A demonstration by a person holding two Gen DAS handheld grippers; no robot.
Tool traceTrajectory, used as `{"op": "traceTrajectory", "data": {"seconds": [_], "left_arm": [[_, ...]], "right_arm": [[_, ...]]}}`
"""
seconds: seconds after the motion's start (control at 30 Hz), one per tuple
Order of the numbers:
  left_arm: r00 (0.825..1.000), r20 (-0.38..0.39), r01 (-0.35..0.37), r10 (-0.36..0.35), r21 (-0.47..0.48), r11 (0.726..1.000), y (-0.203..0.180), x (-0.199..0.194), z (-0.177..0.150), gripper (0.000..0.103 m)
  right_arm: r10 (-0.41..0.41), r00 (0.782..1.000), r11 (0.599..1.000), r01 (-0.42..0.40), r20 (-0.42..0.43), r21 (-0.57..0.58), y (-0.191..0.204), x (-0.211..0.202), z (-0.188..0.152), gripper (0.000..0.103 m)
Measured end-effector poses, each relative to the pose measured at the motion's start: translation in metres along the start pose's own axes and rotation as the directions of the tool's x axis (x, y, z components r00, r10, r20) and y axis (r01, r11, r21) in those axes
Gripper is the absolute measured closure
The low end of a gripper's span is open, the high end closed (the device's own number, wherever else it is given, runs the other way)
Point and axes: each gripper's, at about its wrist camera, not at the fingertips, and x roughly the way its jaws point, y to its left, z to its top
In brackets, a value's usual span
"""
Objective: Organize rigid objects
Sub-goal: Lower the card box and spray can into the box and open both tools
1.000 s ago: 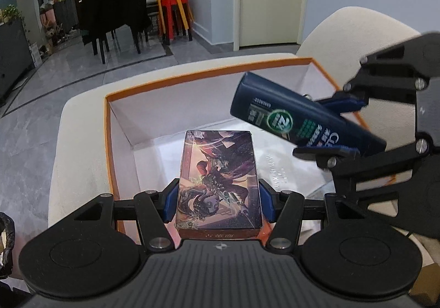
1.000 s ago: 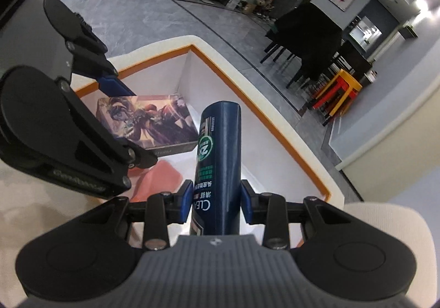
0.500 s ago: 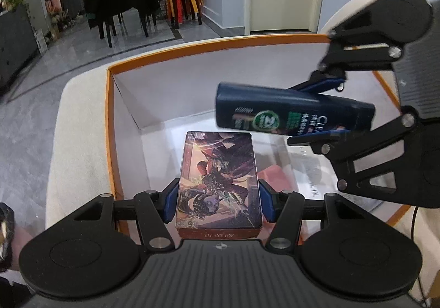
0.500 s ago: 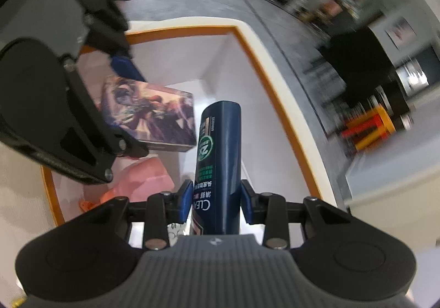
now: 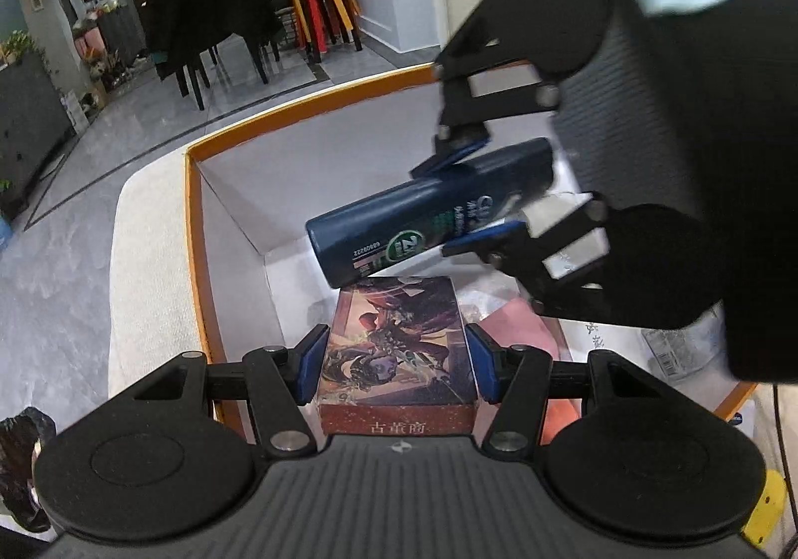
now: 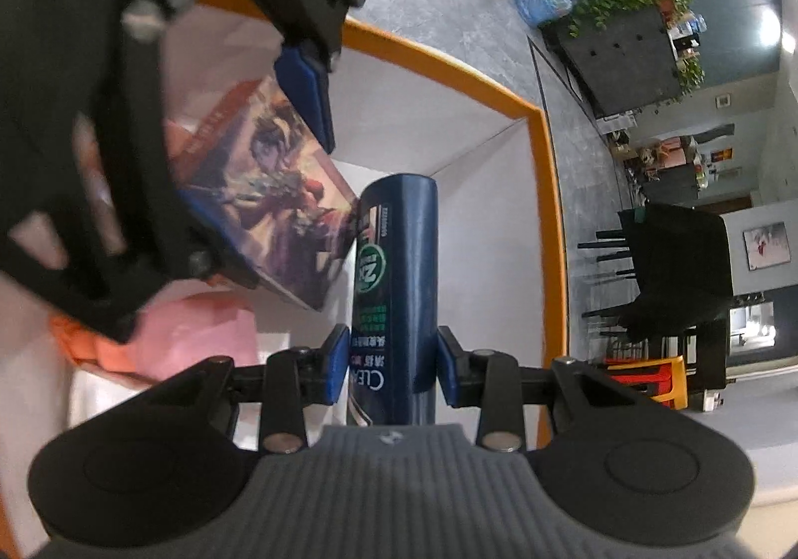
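Hovering over a white box with an orange rim (image 5: pixel 192 230), two hand-held grippers each carry one item. The left gripper (image 5: pixel 396 362) is clamped on the sides of a flat picture-covered carton (image 5: pixel 396 349), held above the box's near-left part, not yet set down. The right gripper (image 6: pixel 391 367) is clamped on a dark blue bottle (image 6: pixel 396 260). In the last second the right gripper has rolled and dropped lower, so the bottle now lies slanted across the box interior, its flat end pointing toward the far left corner and sitting just beside the carton's far edge; whether the two touch is unclear. The left gripper has barely shifted. Pink and orange soft material (image 6: pixel 199 334) already lies on the box floor beneath. Both items seem close to being placed, but they crowd each other, so one probably has to go down first.
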Motion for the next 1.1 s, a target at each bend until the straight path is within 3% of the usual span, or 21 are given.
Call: {"op": "traceTrajectory", "data": {"seconds": [0.33,0.5,0.87,1.1], "left_arm": [[0.999,0.003,-0.052,0.052,0.045,0.998,-0.014,0.006,0.001,0.034],[0.996,0.0,-0.084,0.084,0.087,0.993,-0.023,0.004,-0.002,0.025],[0.996,0.001,-0.087,0.087,0.08,0.993,-0.027,-0.005,0.004,0.025],[0.996,0.018,-0.085,0.084,0.075,0.994,-0.018,-0.013,0.012,0.025]], "right_arm": [[-0.012,1.0,0.999,0.012,0.002,-0.047,-0.004,0.019,0.007,0.067],[-0.043,0.999,0.996,0.043,-0.003,-0.076,0.004,0.014,0.007,0.046],[-0.025,0.999,0.999,0.023,-0.044,-0.035,0.005,-0.011,-0.026,0.046],[-0.027,0.998,0.999,0.026,-0.055,-0.028,0.012,-0.027,-0.029,0.046]]}}
